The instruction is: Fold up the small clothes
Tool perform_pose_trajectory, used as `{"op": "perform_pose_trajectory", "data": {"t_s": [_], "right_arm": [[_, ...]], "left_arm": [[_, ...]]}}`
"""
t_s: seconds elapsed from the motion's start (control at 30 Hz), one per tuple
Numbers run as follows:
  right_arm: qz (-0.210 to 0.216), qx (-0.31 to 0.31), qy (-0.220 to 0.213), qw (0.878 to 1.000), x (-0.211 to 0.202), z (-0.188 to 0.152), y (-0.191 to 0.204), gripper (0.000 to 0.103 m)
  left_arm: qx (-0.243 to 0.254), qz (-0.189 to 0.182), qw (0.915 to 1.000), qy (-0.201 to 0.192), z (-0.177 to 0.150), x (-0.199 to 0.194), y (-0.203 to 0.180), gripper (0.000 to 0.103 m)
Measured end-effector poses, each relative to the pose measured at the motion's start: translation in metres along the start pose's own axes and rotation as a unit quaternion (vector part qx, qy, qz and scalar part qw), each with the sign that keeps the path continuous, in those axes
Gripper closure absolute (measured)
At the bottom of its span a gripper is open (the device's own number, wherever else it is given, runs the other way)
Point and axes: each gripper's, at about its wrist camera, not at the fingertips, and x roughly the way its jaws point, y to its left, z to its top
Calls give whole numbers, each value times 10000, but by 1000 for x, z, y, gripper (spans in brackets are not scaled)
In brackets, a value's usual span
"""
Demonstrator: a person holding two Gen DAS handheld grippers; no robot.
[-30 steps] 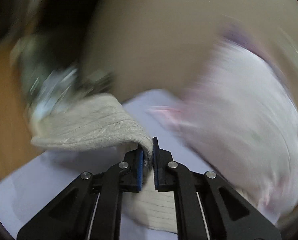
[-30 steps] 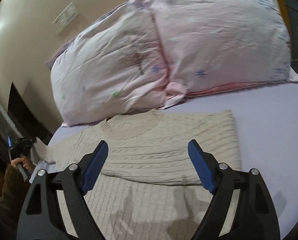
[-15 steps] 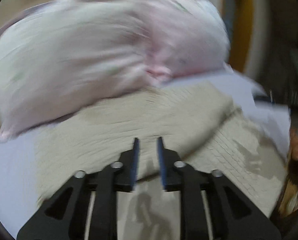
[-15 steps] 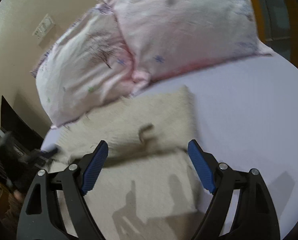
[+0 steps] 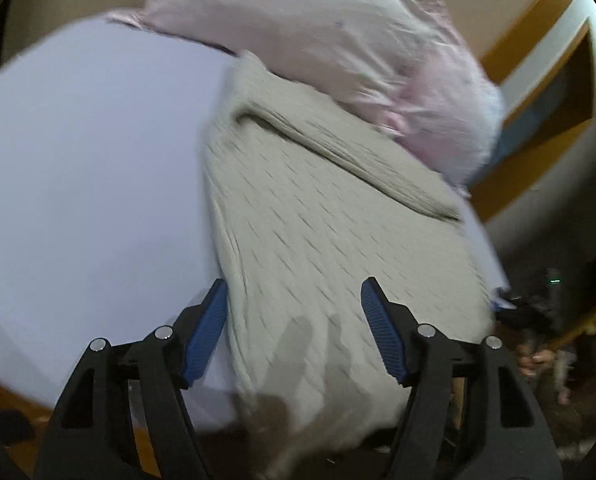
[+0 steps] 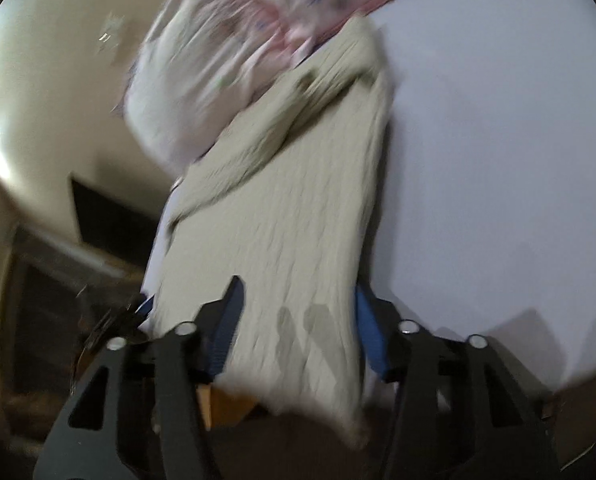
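Note:
A beige cable-knit sweater (image 5: 318,220) lies on the lavender bed sheet (image 5: 90,168), its sleeves folded across its upper part near the pillows. Its hem hangs over the bed's near edge. My left gripper (image 5: 294,328) is open and empty, jaws wide, over the sweater's lower left part. In the right wrist view the sweater (image 6: 282,216) runs from the pillows down to my right gripper (image 6: 298,324), which is open with its jaws on either side of the sweater's lower part. Both views are motion-blurred.
Two pale pink patterned pillows (image 5: 338,40) lie behind the sweater, also in the right wrist view (image 6: 226,48). Bare sheet (image 6: 498,160) spreads to the sweater's right. A beige wall (image 6: 38,80) and dark furniture (image 6: 110,216) stand beyond the bed. An orange wooden frame (image 5: 538,128) is at right.
My left gripper let go of the sweater's sleeve and opened wide, swinging over to the sweater's lower part. My right gripper stayed open and came down near the hem. Both cameras turned.

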Motion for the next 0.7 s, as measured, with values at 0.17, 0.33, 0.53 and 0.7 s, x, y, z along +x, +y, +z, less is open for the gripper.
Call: {"op": "perform_pose_trajectory", "data": {"t_s": [0.17,0.33,0.53,0.7], "right_arm": [[685,67,474,9965,12,-32,-2,93],[1201,-214,173,9924,20,-7,20,96],[1489,-150,-1274,9805,14,107,33,96],[932,1517,-2053,9624,67,196,-26,96]], "left_arm": [[-411,-613,9967,337,-27,3,0,77],[-477,-888,9944,332,-4,5,-7,94],[-399,-526,9946,-802,110,12,-16,94],[-991,177,9894,-1045,205,97,8,94]]}}
